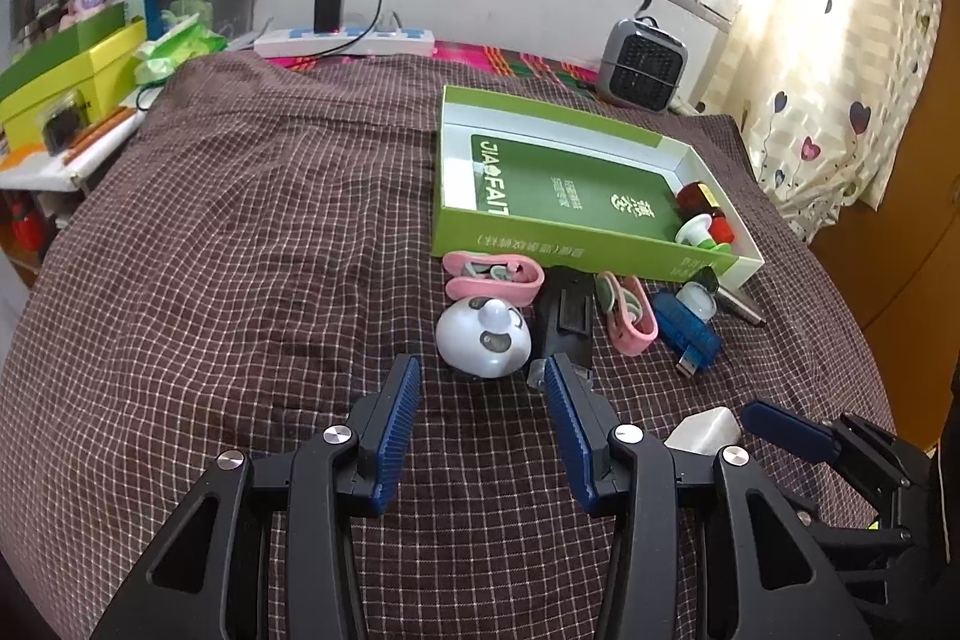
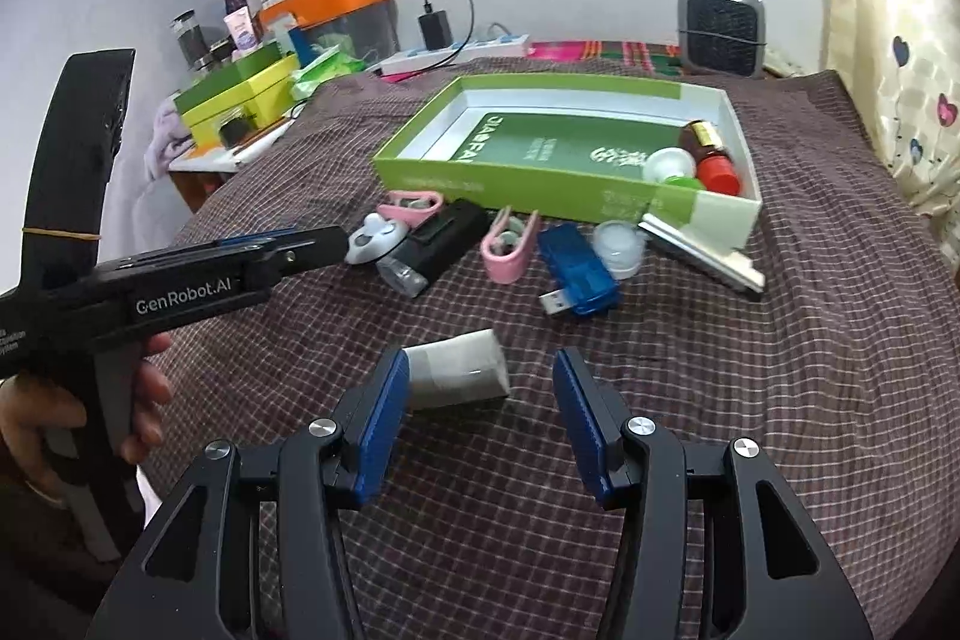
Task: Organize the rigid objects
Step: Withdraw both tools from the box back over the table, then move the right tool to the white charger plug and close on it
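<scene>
My right gripper (image 2: 480,400) hangs wide apart, empty, just over a small white block (image 2: 459,370) on the checked cloth, the block lying nearer my left-hand pad, likely the next thing to lift. My left gripper (image 1: 480,394) is equally wide and holds nothing, aimed at the smooth rounded panda toy (image 1: 483,337) just ahead. Beyond lie hard plastic bits in a loose row: pink clips (image 2: 509,247), a black flashlight (image 2: 435,247), a translucent blue USB stick (image 2: 579,268). The shallow green cardboard box (image 2: 540,187) behind them already holds a brown bottle (image 2: 699,139) in its corner, so I judge sorting barely begun.
</scene>
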Demonstrator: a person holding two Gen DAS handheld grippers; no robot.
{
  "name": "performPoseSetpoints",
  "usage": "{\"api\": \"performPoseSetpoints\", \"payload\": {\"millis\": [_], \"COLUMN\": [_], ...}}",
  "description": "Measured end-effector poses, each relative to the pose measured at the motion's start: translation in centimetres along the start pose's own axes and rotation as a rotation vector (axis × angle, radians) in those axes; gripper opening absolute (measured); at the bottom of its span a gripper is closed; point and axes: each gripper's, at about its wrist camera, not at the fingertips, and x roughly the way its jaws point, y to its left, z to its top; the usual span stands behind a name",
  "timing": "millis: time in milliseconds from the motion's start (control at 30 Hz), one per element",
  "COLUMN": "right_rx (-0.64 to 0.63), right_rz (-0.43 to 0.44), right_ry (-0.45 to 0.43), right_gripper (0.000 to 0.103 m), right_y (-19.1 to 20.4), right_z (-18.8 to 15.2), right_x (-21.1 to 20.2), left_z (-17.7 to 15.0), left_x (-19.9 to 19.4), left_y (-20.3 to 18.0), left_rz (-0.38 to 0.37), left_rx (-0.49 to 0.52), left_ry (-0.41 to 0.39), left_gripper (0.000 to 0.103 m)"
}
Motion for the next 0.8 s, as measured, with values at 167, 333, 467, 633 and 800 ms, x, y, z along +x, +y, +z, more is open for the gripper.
{"api": "performPoseSetpoints", "payload": {"millis": [167,333,467,633,800], "right_rx": [0.009,-0.015,-0.025,-0.023,0.011], "right_rz": [0.010,-0.024,-0.079,-0.128,-0.195], "right_ry": [0.000,0.000,0.026,0.057,0.068], "right_gripper": [0.051,0.052,0.053,0.053,0.053], "right_y": [0.3,0.3,-0.1,-0.8,-2.2], "right_z": [0.3,-0.2,-1.2,-2.0,-2.3], "right_x": [0.6,-0.2,-0.7,-0.7,-1.0], "left_z": [-0.2,-0.2,-0.3,-0.3,-0.4], "left_x": [0.0,-0.1,-0.1,-0.1,0.0], "left_y": [0.2,0.3,0.4,0.2,0.4], "left_rz": [0.000,-0.003,-0.009,-0.018,-0.021], "left_rx": [-0.002,-0.006,-0.009,-0.005,-0.009], "left_ry": [0.006,0.005,0.005,0.009,0.010], "left_gripper": [0.043,0.043,0.042,0.042,0.042]}}
